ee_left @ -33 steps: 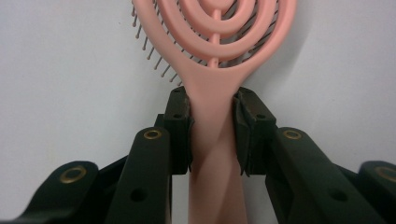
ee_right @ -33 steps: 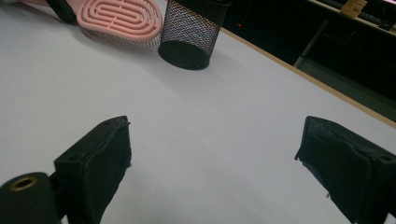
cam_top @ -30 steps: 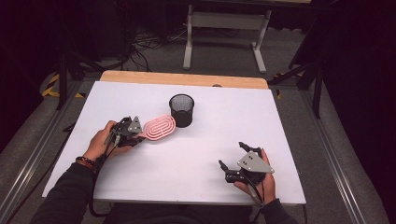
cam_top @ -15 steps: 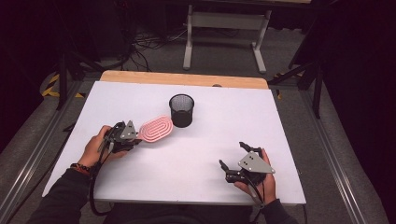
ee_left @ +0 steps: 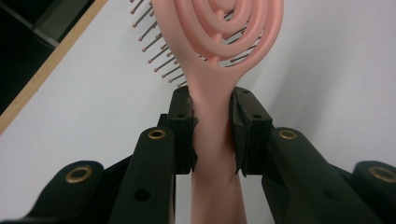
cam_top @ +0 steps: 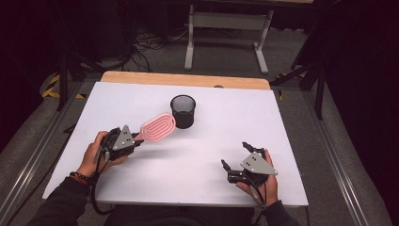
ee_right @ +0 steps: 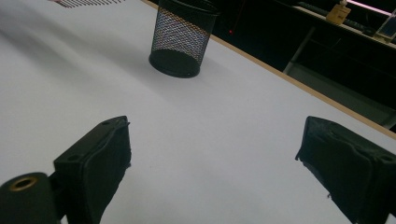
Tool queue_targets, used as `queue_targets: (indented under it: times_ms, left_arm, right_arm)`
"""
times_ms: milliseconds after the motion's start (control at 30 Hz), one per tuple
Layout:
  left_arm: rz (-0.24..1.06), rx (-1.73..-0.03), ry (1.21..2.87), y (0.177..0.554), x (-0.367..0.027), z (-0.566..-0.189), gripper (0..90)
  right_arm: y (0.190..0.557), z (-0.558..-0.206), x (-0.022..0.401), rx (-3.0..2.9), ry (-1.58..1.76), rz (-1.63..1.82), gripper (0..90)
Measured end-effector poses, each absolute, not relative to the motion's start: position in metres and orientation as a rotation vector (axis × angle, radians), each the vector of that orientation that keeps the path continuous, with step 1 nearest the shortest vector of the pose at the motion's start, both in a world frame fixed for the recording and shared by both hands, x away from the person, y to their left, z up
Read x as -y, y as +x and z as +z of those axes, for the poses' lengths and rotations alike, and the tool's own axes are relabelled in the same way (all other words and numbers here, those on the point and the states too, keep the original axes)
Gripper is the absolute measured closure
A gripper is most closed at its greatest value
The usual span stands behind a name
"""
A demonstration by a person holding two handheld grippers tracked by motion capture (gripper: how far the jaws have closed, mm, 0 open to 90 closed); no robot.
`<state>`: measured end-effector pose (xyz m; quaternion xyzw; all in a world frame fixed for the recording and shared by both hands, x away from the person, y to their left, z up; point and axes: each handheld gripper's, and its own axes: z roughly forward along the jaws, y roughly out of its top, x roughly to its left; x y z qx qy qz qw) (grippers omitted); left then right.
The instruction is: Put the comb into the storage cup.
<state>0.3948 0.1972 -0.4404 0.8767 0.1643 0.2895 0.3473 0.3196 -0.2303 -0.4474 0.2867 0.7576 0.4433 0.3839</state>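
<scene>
A pink hairbrush (cam_top: 158,127) with an oval spiral head is lifted off the white table, its head pointing toward a black mesh cup (cam_top: 182,110) just beyond it. My left gripper (cam_top: 135,142) is shut on the brush handle. In the left gripper view the two black pads clamp the brush (ee_left: 212,93) at the neck, inside my left gripper (ee_left: 212,133), with bristles showing on the left. At the near right my right gripper (cam_top: 234,154) rests open and holds nothing. Across bare tabletop, the right gripper (ee_right: 219,154) looks toward the mesh cup (ee_right: 182,37).
The white tabletop (cam_top: 282,122) has a wooden strip (cam_top: 188,79) along its far edge. A metal stand (cam_top: 226,28) and cables lie on the floor beyond the table. A metal rail runs along each side.
My left hand has drawn back a little toward the near edge with the brush, and the brush head now angles up toward the cup. The right hand has not moved.
</scene>
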Motion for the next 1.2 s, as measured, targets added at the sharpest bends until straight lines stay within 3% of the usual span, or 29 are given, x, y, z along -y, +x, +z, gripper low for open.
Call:
queue_targets:
  times_ms: [500,633,1200]
  left_arm:
    - [0.734,-0.382,2.174,0.387,-0.187,-0.440,74.0]
    - [0.720,-0.380,2.119,0.385,-0.182,-0.442,78.5]
    - [0.625,-0.380,2.297,0.395,-0.165,-0.460,79.0]
  right_arm:
    - [0.322,-0.441,0.226,-1.901,0.725,1.134,9.2]
    - [0.321,-0.438,0.224,-1.881,0.732,1.157,8.7]
    - [0.324,-0.439,0.212,-1.912,0.706,1.163,8.5]
